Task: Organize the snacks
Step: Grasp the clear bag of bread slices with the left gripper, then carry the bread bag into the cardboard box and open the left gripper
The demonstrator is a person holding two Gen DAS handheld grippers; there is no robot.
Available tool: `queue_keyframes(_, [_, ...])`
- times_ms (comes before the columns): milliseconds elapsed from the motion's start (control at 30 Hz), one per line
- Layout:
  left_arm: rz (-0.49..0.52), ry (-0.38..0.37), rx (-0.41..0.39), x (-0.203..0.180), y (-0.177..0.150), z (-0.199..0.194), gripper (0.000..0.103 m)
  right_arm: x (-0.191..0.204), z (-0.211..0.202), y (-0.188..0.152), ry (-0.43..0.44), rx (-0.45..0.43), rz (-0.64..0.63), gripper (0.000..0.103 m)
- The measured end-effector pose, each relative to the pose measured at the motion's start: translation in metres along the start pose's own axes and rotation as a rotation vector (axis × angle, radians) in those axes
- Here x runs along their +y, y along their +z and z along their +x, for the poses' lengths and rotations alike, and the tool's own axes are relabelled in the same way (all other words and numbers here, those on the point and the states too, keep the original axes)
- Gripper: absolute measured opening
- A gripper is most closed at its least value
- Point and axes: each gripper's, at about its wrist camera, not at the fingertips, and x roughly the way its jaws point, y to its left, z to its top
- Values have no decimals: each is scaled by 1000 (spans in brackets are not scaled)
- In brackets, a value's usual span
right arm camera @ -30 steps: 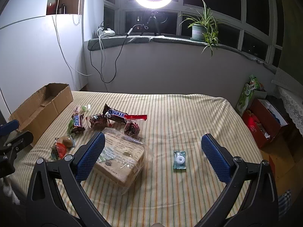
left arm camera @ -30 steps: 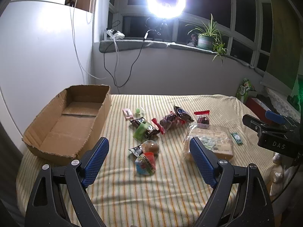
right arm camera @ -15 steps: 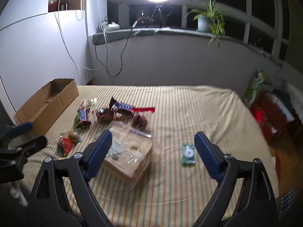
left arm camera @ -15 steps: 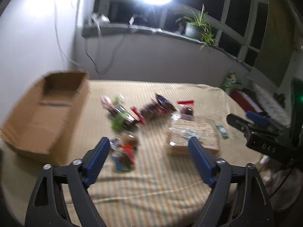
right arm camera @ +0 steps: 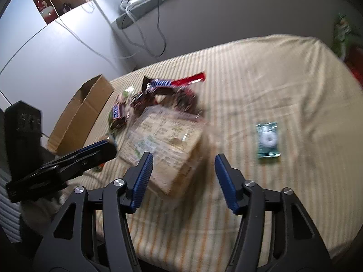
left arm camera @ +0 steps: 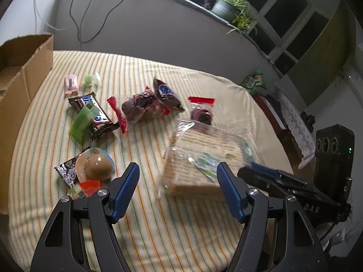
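Snacks lie on a striped bed cover [left arm camera: 158,226]. A clear-wrapped biscuit pack [left arm camera: 204,161] lies just ahead of my open, empty left gripper [left arm camera: 178,188]. The same pack [right arm camera: 163,142] lies just ahead of my open, empty right gripper [right arm camera: 182,179]. Two Snickers bars [left arm camera: 95,113] [left arm camera: 166,95], a wrapped brown cake [left arm camera: 140,107], a green packet [left arm camera: 81,122] and a round brown sweet in a clear cup [left arm camera: 96,165] lie to the left. A teal mint packet [right arm camera: 267,139] lies to the right. An open cardboard box [left arm camera: 20,72] stands at far left.
A grey wall and a window ledge with a potted plant [left arm camera: 229,6] lie behind the bed. Cables [left arm camera: 79,22] hang down the wall. The right gripper's body [left arm camera: 295,185] shows at right in the left wrist view. Red boxes [left arm camera: 270,111] sit beside the bed.
Both grippers have tilted downward and moved closer to the biscuit pack. The ring light has left both views. Both stay open.
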Motion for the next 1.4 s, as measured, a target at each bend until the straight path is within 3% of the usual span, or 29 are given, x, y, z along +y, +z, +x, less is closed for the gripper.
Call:
queue_keyframes(167, [-14, -17, 50, 7, 2, 12, 68, 5, 14, -1, 21, 42, -16, 57])
queue_keyframes(300, [-1, -54, 79, 4, 2, 19, 54, 5, 16, 1, 41, 60, -9, 57])
queue_keyframes(567, [43, -23, 57, -5, -1, 13, 52, 12, 19, 1, 32, 75, -46, 56])
queue_keyframes(867, [36, 3, -38, 4, -5, -27, 51, 44, 10, 8, 39, 57, -124, 55])
queue_keyframes(1400, [-62, 152, -252, 68, -7, -120, 50, 160, 29, 41, 163, 42, -357, 55])
